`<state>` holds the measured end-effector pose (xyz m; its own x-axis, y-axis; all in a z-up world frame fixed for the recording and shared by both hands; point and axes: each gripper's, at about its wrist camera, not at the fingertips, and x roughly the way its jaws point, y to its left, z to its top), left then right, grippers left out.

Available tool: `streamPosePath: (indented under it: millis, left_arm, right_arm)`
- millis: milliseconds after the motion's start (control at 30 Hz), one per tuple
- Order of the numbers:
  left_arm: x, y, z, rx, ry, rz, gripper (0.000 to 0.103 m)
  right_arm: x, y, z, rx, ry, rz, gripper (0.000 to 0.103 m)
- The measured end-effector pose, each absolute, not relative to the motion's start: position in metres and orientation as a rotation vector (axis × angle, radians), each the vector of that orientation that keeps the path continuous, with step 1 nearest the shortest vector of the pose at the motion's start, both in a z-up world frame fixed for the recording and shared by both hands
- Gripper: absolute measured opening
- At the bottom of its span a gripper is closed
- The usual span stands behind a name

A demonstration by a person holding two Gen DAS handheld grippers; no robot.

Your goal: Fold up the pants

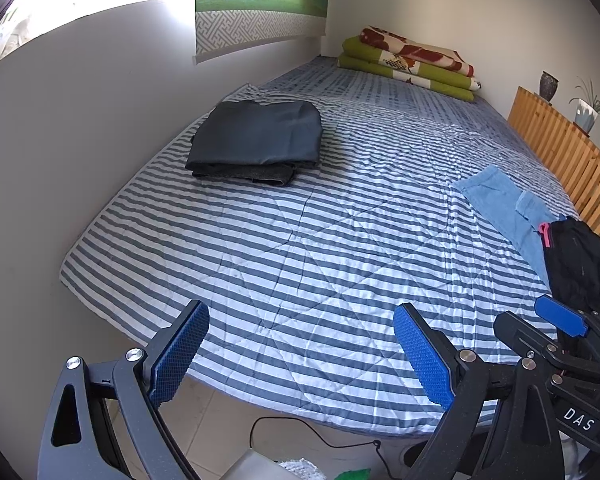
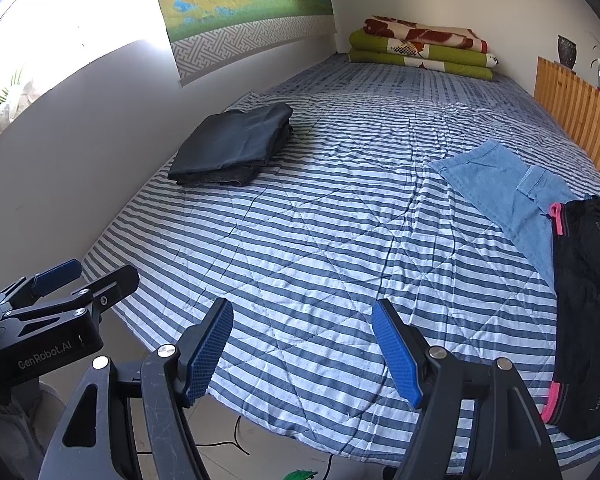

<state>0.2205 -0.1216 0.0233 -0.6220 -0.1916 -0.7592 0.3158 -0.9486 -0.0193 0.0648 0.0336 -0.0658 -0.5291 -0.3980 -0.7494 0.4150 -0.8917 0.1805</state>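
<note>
Both your grippers, left (image 1: 300,356) and right (image 2: 302,350), hang spread and empty. The black pants (image 2: 584,300) at three o'clock look limp, light; pinch the pink-trimmed waistband.

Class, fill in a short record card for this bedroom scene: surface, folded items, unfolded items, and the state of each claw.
surface: striped quilt on a bed
folded: dark pants stack, near the wall
unfolded: light blue pants; black garment with pink trim partly lying on them
far end: folded blankets
left claw: open, empty
right claw: open, empty
</note>
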Motion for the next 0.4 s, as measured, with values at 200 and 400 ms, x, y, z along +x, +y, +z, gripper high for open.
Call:
streamPosePath:
  millis: [200,400]
  left_arm:
    - [0.218,-0.122,0.019,1.204,0.23,-2.594,0.095]
    - [0.206,-0.125,0.004,1.251,0.247,-2.573,0.097]
  right_arm:
    - [0.063,0.036,-0.071,1.186,0.018,-2.4,0.068]
    - [0.055,0.041,-0.084,1.23,0.007,-2.403,0.068]
